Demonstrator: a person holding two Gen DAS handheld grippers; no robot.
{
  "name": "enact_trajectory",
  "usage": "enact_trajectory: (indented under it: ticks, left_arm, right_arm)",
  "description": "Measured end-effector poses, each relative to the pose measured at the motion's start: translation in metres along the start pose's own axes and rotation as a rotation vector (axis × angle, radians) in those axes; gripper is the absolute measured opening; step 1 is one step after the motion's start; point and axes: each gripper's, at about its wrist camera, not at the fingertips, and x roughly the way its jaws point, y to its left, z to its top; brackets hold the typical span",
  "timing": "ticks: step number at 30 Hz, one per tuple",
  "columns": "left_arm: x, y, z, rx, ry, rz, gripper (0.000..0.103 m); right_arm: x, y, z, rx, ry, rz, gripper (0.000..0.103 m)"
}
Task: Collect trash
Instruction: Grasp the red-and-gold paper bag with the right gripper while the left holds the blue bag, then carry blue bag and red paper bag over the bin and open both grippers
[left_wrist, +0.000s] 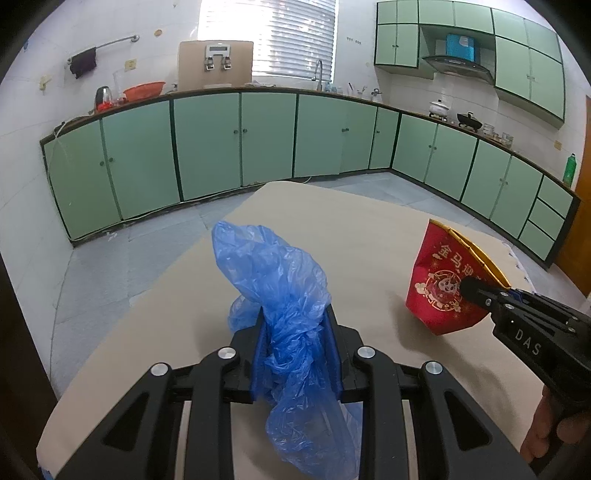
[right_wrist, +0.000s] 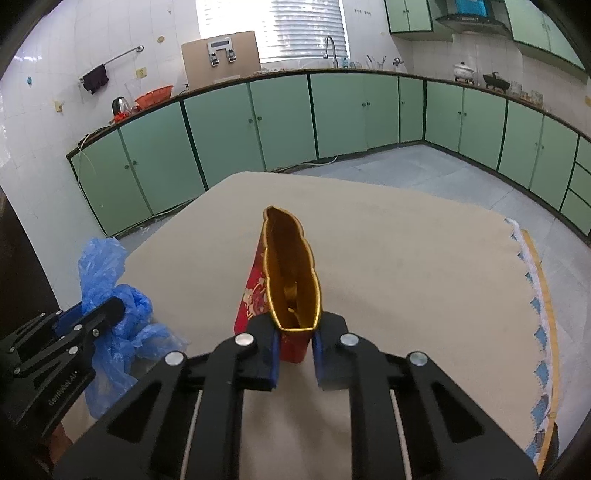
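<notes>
A crumpled blue plastic bag (left_wrist: 273, 273) stands up from my left gripper (left_wrist: 295, 321), whose blue pads are shut on its bunched middle; the bag's tail hangs down over the gripper body. To the right, a red paper box with gold lining (left_wrist: 439, 280) rests on the beige table (left_wrist: 369, 229). My right gripper (right_wrist: 295, 332) is shut on the box's near end, pinching its open gold mouth (right_wrist: 291, 266) narrow. In the right wrist view the blue bag (right_wrist: 99, 266) and the left gripper (right_wrist: 114, 308) show at the left.
The table's cloth ends in a blue and white fringe (right_wrist: 535, 295) at the right. Beyond the far table edge lie grey floor tiles (left_wrist: 147, 243) and a long run of green cabinets (left_wrist: 236, 140). A person's hand (left_wrist: 554, 424) grips the right tool.
</notes>
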Motion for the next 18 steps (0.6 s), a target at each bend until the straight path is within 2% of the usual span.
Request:
enact_trajectory:
  ticks: [9,18]
  left_arm:
    - [-0.007,0.001,0.003,0.022,-0.019,-0.039,0.027]
    - [-0.021,-0.019,0.009,0.062,-0.031,-0.096,0.027]
  right_arm:
    - [-0.035,-0.003,0.004,-0.006,-0.044,-0.019,0.012]
    - [-0.081,-0.029,0.0,0.026,-0.078,-0.05,0.012]
